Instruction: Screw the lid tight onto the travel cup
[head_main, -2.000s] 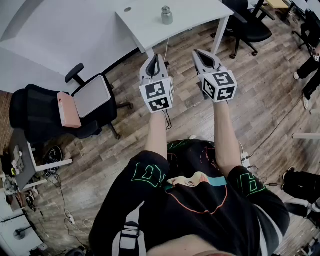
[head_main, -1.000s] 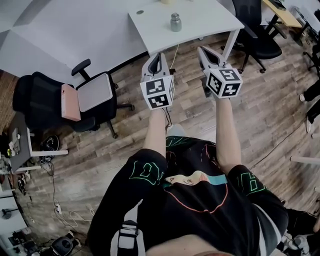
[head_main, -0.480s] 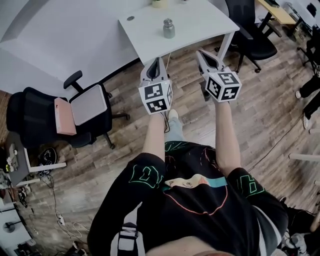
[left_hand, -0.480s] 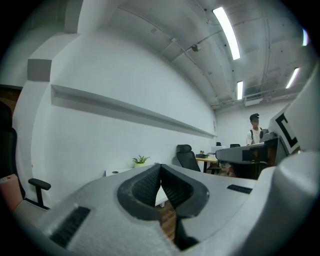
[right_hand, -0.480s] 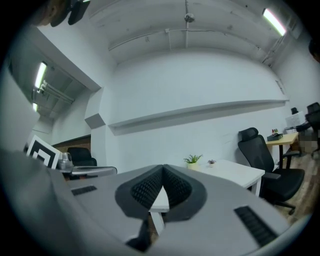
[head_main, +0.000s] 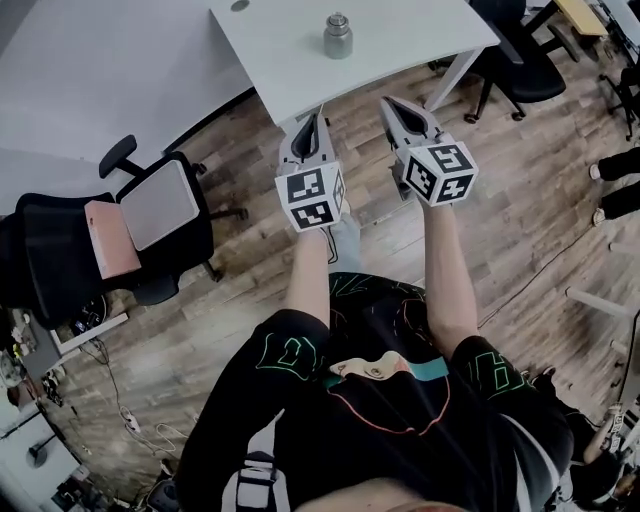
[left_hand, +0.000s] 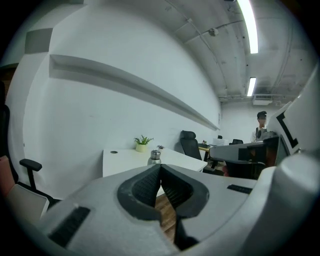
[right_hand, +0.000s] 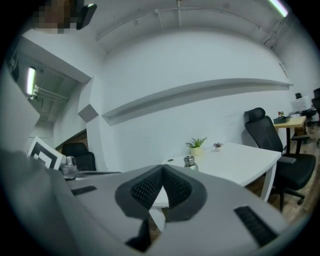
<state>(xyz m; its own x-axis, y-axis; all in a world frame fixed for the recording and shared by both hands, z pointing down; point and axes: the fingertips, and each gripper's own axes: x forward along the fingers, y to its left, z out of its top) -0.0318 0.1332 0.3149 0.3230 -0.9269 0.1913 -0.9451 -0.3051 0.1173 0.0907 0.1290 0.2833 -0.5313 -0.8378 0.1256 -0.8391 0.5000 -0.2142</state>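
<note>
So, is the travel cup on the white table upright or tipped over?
Upright. The travel cup stands on its base on the white table, narrow top upward; both gripper views show it vertical too.

Travel cup (head_main: 337, 37) looked brushed metal, dull sheen. Table top (head_main: 420, 25) was smooth, matt white. Floor (head_main: 240, 270) showed grainy wood planks. Left gripper (left_hand: 160, 165) and right gripper (right_hand: 163, 166) had matt grey plastic shells, black ribbed pads (left_hand: 145, 187).

An office: white desk (head_main: 400, 50), swivel chairs (head_main: 140, 235), wood floor (head_main: 250, 330).

Open tabletop (head_main: 420, 40) surrounds the travel cup (head_main: 337, 36); a potted plant (left_hand: 142, 144) stands well behind it
</note>
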